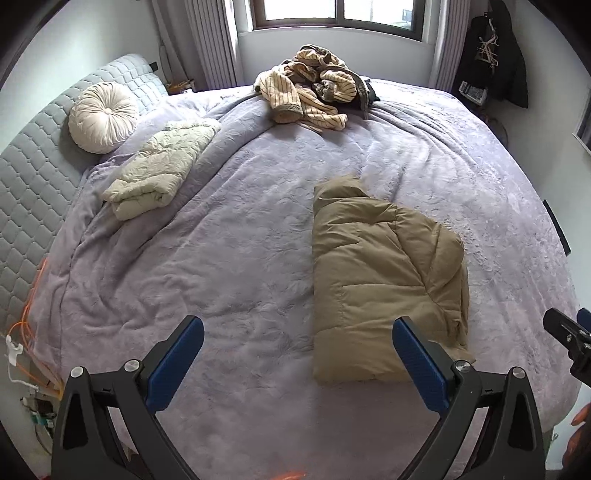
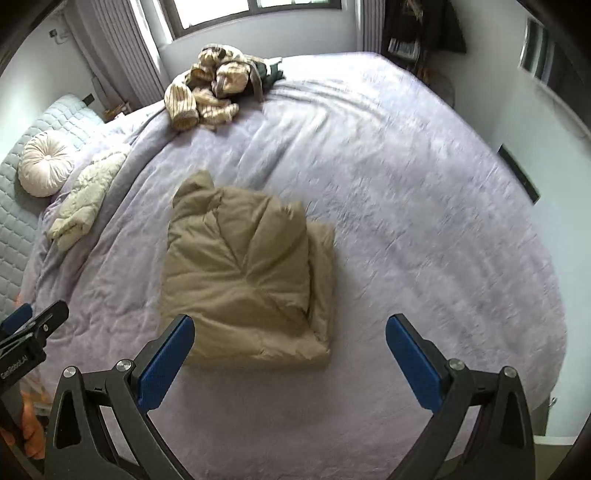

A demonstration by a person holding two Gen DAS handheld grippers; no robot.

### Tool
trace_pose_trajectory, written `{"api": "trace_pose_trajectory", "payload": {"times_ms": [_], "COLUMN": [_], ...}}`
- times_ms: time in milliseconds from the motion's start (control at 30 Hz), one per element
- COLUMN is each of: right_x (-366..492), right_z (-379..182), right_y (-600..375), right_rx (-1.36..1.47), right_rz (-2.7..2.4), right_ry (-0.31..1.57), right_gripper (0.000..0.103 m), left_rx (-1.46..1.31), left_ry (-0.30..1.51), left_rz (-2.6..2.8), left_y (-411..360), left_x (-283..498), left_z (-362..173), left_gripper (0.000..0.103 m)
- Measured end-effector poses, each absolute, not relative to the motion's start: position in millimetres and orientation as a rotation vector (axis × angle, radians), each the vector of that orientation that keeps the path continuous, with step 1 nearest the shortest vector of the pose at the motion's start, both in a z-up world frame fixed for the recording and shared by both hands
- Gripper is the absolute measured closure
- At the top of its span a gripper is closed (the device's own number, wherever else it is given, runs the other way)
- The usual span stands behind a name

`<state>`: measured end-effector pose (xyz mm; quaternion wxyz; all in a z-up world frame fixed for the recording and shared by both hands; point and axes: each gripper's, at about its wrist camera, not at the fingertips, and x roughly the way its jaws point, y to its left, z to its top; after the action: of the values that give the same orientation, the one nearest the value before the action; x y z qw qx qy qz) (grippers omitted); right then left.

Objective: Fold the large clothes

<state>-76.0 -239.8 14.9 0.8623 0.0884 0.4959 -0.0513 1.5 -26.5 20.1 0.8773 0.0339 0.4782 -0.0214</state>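
L gripper (image 1: 297,363) & R gripper (image 2: 290,360) spread wide (empty).

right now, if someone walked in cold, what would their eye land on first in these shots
Probably the tan puffer jacket, folded into a bundle in the middle of the lilac bedspread, just ahead of the open left gripper and right gripper. Next, the crumpled striped clothes pile at the far edge under the window, then the folded cream jacket beside the round pillow.

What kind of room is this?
It looks like a bedroom. There is a big bed with a padded headboard, a round cushion, and a curtained window.
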Motion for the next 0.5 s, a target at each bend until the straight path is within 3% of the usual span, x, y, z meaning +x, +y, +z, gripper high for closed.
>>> {"api": "trace_pose_trajectory", "payload": {"times_ms": [500], "right_x": [-79], "right_z": [23], "right_y": [-224], "right_rx": [0.136], "right_rz": [-0.135], "right_ry": [1.061], "right_gripper": [0.0], "left_rx": [0.053], "left_ry": [1.022], "left_rz": [-0.03], "left_y": [-28], "left_x": [-13], "left_z": [25], "left_gripper": [0.001]}}
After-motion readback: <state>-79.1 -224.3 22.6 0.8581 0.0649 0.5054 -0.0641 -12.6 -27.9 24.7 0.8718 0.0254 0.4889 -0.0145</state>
